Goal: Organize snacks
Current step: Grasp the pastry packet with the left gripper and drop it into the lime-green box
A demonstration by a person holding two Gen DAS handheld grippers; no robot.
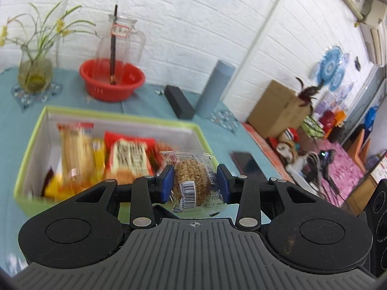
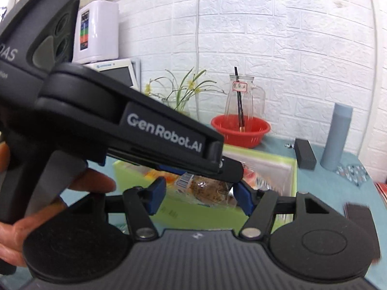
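Observation:
A round brown snack [image 1: 191,176] in a clear wrapper with a barcode sits between the blue pads of my left gripper [image 1: 196,183], which is shut on it. It hangs over the near right corner of a green-rimmed box [image 1: 121,117] that holds several packets [image 1: 77,154]. In the right wrist view the left gripper [image 2: 225,169] crosses from the upper left with the same snack [image 2: 208,189] under its tip. Below it, my right gripper [image 2: 200,197] has its pads apart on either side of the snack, with a gap at the left pad. The box [image 2: 293,169] lies beyond.
On the teal tablecloth behind the box stand a red basin [image 1: 111,79] with a glass pitcher [image 1: 121,38], a vase of flowers [image 1: 35,70], a black case [image 1: 179,101] and a grey-blue bottle [image 1: 215,89]. A dark phone [image 1: 246,164] lies right of the box. A hand [image 2: 92,181] grips the left tool.

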